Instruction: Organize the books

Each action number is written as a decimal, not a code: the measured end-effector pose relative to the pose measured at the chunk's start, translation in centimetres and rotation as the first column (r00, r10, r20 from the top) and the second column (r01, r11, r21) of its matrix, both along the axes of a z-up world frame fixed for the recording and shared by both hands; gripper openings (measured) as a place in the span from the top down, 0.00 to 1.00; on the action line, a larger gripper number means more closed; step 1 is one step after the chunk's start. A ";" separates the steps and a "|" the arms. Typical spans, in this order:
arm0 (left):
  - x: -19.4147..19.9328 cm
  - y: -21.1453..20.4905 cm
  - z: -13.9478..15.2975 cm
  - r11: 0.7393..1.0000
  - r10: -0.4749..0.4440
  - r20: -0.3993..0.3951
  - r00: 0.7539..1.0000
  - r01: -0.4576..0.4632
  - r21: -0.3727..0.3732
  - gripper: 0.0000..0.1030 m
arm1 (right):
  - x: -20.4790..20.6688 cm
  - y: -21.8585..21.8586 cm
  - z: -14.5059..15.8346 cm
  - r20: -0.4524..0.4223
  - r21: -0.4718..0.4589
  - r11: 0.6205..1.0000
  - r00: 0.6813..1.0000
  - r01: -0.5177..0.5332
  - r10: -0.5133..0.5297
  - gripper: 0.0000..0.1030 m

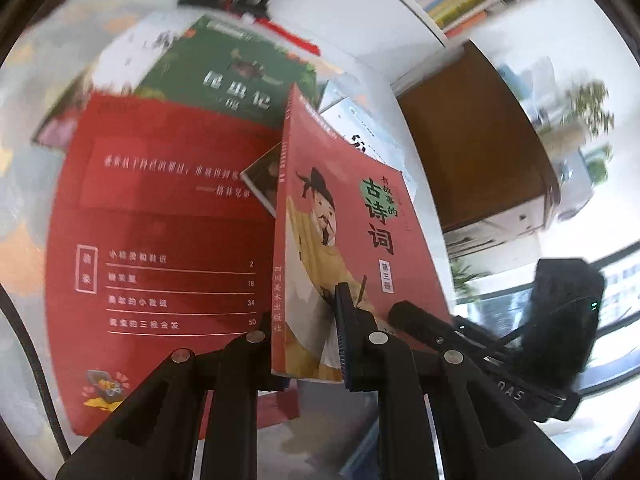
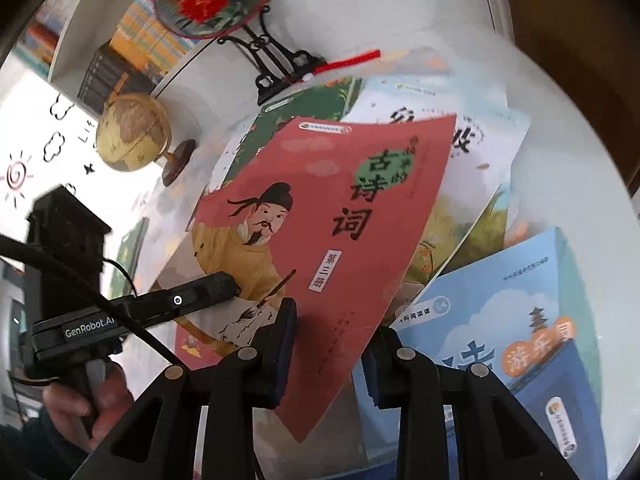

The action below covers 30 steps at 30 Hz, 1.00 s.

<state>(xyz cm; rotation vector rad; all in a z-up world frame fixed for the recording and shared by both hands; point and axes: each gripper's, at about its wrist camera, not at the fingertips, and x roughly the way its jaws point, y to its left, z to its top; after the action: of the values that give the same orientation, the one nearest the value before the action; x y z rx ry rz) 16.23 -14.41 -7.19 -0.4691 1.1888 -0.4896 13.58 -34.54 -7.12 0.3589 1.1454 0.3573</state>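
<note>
Both grippers clamp the poetry book: left gripper at its spine, right gripper at its edge. Other books lie beneath.

A salmon-red poetry book with a yellow-robed scholar on its cover stands lifted and tilted, its lower edge between the jaws. Beyond the jaws, a red book lies flat with a contents list showing, a green book behind it. A pale illustrated book and a blue book lie underneath.
</note>
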 end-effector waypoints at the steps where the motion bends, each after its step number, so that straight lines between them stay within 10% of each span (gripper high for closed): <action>1: -0.3 -0.3 0.4 1.000 -0.015 0.022 1.000 0.014 0.028 0.87 | -0.3 0.2 0.2 0.010 -0.022 1.000 1.000 -0.008 0.008 0.72; 7: -1.2 0.3 1.2 0.999 -0.009 0.058 0.998 0.006 0.050 0.87 | -2.4 2.7 2.5 0.127 -0.234 0.968 0.984 -0.096 0.128 0.72; 16: -2.9 4.5 3.3 1.000 0.029 0.087 0.996 -0.030 0.003 0.87 | -5.0 5.9 4.3 0.175 -0.253 0.942 0.948 -0.219 0.267 0.72; 30: -5.8 23.4 8.3 0.972 0.234 0.183 0.955 -0.225 -0.067 0.87 | -4.2 22.4 9.3 0.283 -0.245 0.913 0.877 -0.326 0.389 0.72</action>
<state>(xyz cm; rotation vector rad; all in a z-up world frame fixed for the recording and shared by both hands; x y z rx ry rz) 10.45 8.96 1.14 -0.5790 0.9269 -0.3521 9.33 -12.14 2.14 -0.0888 0.9048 0.6058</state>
